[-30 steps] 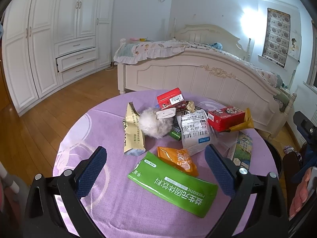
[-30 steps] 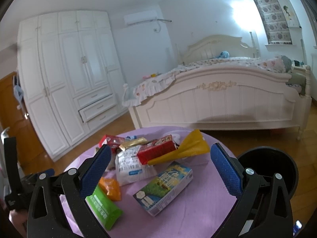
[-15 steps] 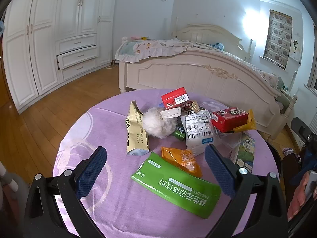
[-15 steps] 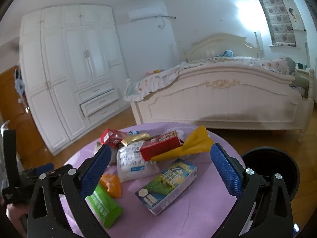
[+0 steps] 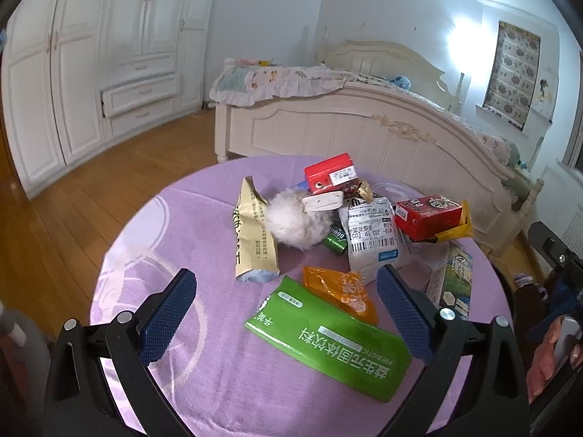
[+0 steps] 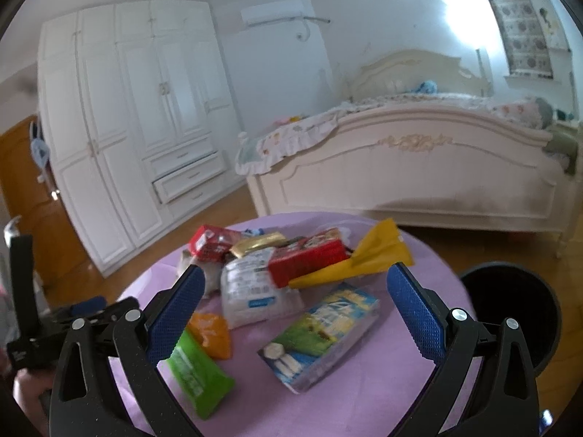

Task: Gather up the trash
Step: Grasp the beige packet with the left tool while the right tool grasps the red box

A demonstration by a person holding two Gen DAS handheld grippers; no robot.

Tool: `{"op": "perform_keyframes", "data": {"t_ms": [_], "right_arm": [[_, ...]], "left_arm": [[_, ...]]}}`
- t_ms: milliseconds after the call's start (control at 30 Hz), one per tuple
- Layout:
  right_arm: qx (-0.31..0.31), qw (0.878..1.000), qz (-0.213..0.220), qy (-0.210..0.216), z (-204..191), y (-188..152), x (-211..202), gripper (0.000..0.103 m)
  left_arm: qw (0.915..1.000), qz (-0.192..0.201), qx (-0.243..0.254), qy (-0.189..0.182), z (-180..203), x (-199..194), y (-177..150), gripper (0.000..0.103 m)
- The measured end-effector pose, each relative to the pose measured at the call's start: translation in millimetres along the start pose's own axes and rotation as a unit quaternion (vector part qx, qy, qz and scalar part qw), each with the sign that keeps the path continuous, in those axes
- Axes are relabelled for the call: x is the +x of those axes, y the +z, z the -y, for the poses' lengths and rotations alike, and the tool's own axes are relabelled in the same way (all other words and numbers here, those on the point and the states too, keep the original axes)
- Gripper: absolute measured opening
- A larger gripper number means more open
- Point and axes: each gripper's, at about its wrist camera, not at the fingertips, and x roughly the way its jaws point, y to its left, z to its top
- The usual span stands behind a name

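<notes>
Trash lies in a pile on a round table with a purple cloth (image 5: 164, 225). Nearest my open, empty left gripper (image 5: 288, 287) are a green pouch (image 5: 328, 338), an orange packet (image 5: 340, 293) and a beige bag (image 5: 253, 233). Behind them lie a fluffy white ball (image 5: 297, 218), a white labelled bag (image 5: 371, 236) and two red cartons (image 5: 329, 176) (image 5: 426, 215). My right gripper (image 6: 293, 291) is open and empty above a blue-green milk carton (image 6: 320, 331), beside a yellow wrapper (image 6: 364, 258) and a red carton (image 6: 306, 256).
A black trash bin (image 6: 517, 313) stands on the floor at the table's right edge. A cream bed (image 5: 364, 127) is behind the table. White wardrobes (image 5: 91, 65) line the left wall, one drawer slightly out. The left gripper's body (image 6: 47, 320) shows at the right wrist view's left.
Both grippers have moved slightly forward and lower toward the pile, so the trash looks a little nearer. Both stay open. Nothing on the table has moved.
</notes>
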Motion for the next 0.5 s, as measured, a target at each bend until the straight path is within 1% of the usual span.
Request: {"op": "perform_keyframes", "data": {"t_ms": [100, 133, 200, 267, 300, 367, 400, 433, 467, 500], "right_arm": [[-0.003, 0.999, -0.004, 0.04, -12, 14, 18, 0.099], [-0.006, 0.998, -0.013, 0.057, -18, 21, 29, 0.099], [-0.009, 0.996, -0.034, 0.085, -29, 34, 54, 0.099], [-0.015, 0.992, -0.055, 0.109, -43, 47, 85, 0.099], [-0.025, 0.99, -0.076, 0.116, -52, 54, 107, 0.099], [-0.036, 0.985, -0.111, 0.125, -66, 59, 136, 0.099], [-0.053, 0.981, -0.132, 0.133, -77, 61, 155, 0.099], [-0.074, 0.978, -0.138, 0.136, -88, 61, 166, 0.099], [-0.112, 0.974, -0.143, 0.134, -100, 60, 176, 0.099], [-0.166, 0.967, -0.148, 0.127, -116, 57, 186, 0.099]], "left_arm": [[0.999, -0.011, -0.037, -0.022, -30, 10, 7, 0.098], [0.9982, -0.014, -0.047, -0.033, -39, 13, 10, 0.098], [0.9965, -0.021, -0.062, -0.051, -57, 24, 19, 0.098], [0.9956, -0.031, -0.068, -0.056, -68, 37, 27, 0.097], [0.9953, -0.037, -0.068, -0.058, -70, 44, 28, 0.097], [0.9944, -0.054, -0.063, -0.066, -70, 58, 32, 0.096], [0.9942, -0.063, -0.055, -0.068, -68, 64, 33, 0.096], [0.9942, -0.069, -0.048, -0.066, -66, 68, 33, 0.096], [0.9944, -0.077, -0.036, -0.062, -61, 74, 33, 0.096], [0.9943, -0.087, -0.021, -0.057, -56, 80, 32, 0.096]]}}
